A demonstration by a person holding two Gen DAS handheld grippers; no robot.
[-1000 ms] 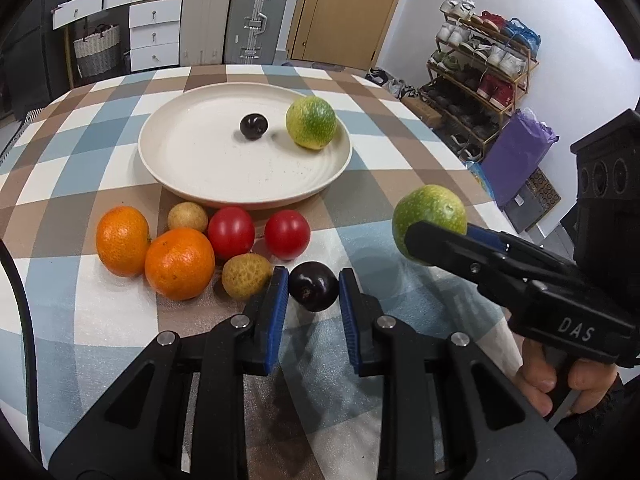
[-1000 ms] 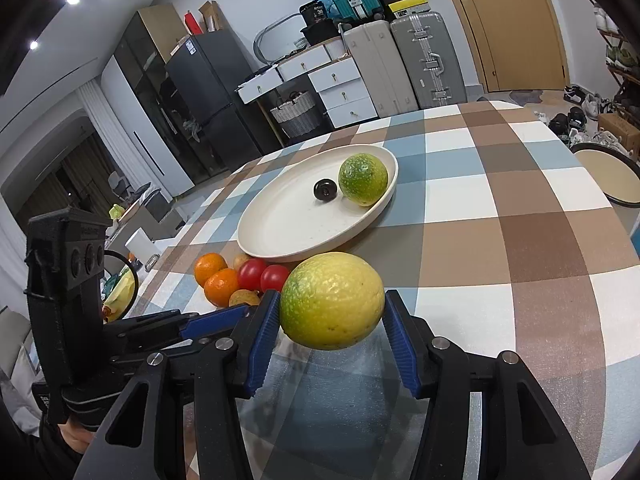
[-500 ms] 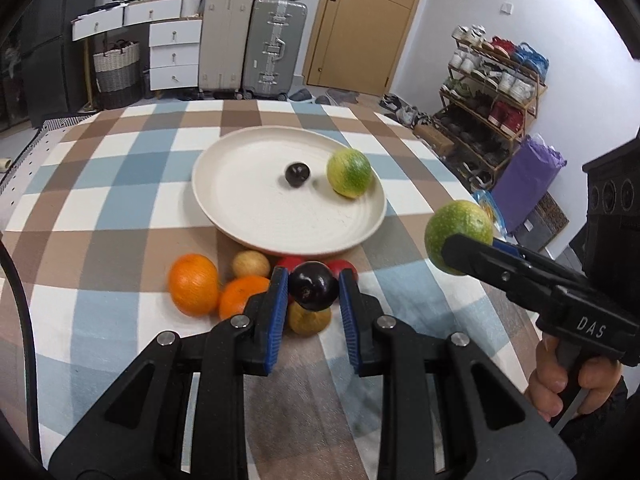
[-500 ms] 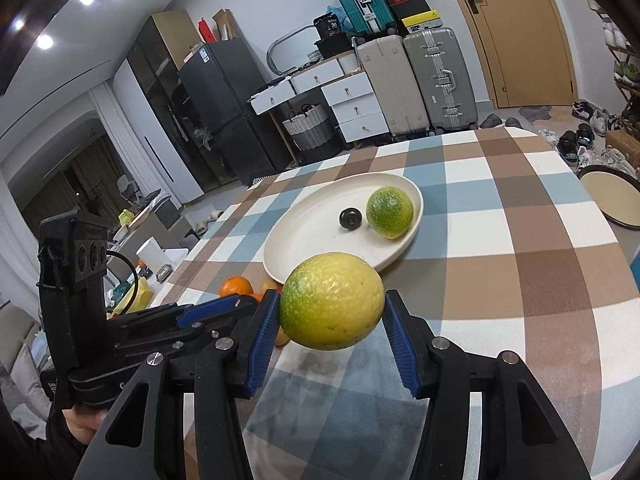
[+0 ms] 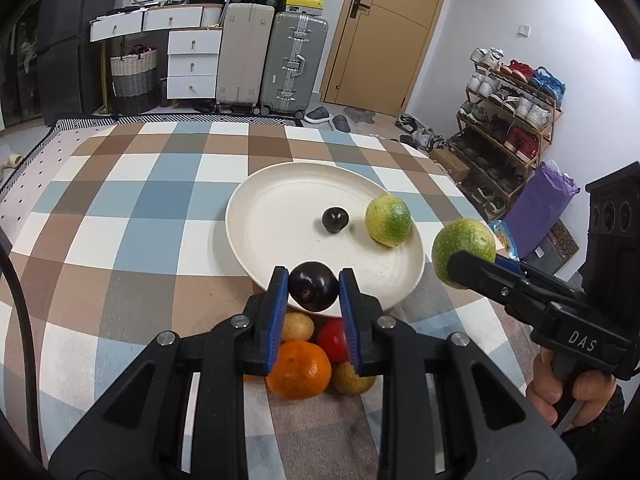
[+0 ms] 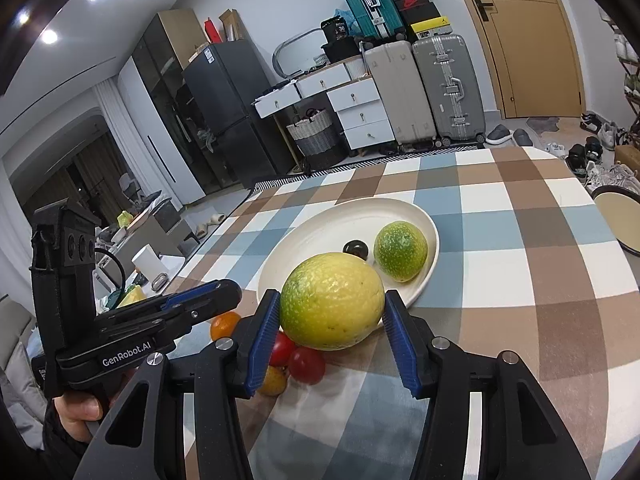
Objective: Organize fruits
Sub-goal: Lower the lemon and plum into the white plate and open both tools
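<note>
Fruits ride in both grips: the left hand-held gripper point(image 5: 313, 286) pinches a dark plum point(image 5: 313, 286), the right hand-held gripper point(image 6: 331, 309) a yellow-green citrus point(image 6: 331, 301), each just short of the plate point(image 5: 256, 232). Released early, either could roll off onto the counter point(image 5: 132, 216).

"DAS" — right gripper point(image 5: 460, 270); "GenRobot.AI" — left gripper point(image 6: 224, 292)

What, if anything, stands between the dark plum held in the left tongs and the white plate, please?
Nothing visible. The left tongs hold the dark plum above the white plate at its near rim; the plate's near half is bare. Its small dark fruit and green citrus sit farther back.
</note>
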